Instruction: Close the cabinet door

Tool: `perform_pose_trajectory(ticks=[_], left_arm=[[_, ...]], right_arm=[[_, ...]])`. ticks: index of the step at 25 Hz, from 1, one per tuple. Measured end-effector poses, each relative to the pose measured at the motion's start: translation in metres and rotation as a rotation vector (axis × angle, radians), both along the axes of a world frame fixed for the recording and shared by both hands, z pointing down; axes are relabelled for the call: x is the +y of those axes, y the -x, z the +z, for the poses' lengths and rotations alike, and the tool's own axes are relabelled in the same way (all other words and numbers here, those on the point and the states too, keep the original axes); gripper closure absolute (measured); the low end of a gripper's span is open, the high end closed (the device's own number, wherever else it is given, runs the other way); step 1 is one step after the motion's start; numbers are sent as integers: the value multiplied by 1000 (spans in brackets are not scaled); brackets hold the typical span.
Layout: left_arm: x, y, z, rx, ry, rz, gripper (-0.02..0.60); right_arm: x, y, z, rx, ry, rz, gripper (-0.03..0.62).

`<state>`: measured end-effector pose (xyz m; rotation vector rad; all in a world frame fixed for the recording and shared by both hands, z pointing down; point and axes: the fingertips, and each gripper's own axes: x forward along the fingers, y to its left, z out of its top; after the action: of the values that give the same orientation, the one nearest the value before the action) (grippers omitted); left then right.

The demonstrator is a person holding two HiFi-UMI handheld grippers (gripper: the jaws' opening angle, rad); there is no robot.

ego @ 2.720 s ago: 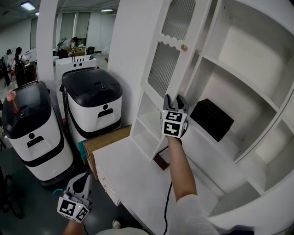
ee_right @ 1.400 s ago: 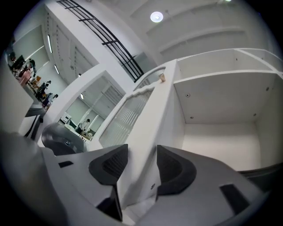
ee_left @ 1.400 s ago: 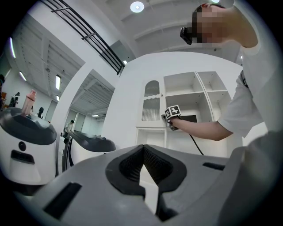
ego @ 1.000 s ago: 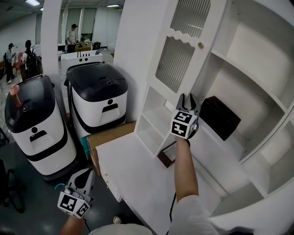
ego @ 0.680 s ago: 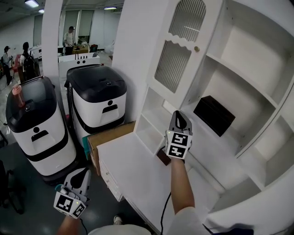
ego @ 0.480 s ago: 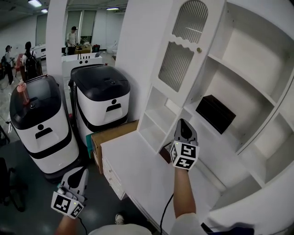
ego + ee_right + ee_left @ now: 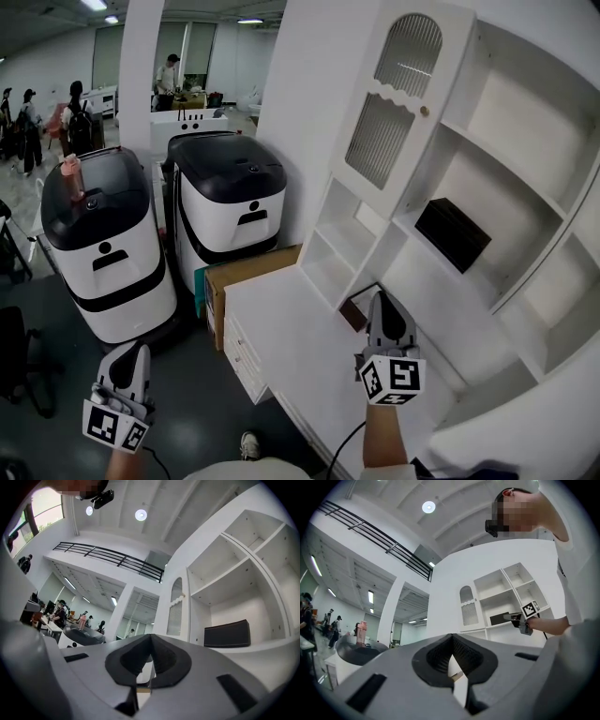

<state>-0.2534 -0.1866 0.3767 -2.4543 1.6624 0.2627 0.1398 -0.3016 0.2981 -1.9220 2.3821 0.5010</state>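
Two hand-held grippers show, each bearing one cube of black-and-white square markers: the left hand-held gripper (image 7: 133, 351) is low beside the counter (image 7: 291, 328) and the right hand-held gripper (image 7: 380, 298) is over it, both with jaws pressed together on nothing. The single cabinet door (image 7: 394, 112), with two ribbed glass panels and one brass knob (image 7: 424, 111), stands swung open on the white cabinet (image 7: 300, 122), well apart from both. One black box (image 7: 453, 234) lies on a shelf, and the left white machine (image 7: 108, 244) and right white machine (image 7: 234, 202) stand by one cardboard box (image 7: 246, 272).
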Motion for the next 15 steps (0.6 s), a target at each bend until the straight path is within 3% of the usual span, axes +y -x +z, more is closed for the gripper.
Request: perform_pose_trajectory(ticks=[5, 15], left_arm=[[21, 19, -2, 6, -6, -51, 580], [41, 24, 6, 45, 3, -96, 580]], right_arm=[[39, -8, 11, -21, 20, 11, 597], [97, -50, 44, -61, 94, 140, 597]])
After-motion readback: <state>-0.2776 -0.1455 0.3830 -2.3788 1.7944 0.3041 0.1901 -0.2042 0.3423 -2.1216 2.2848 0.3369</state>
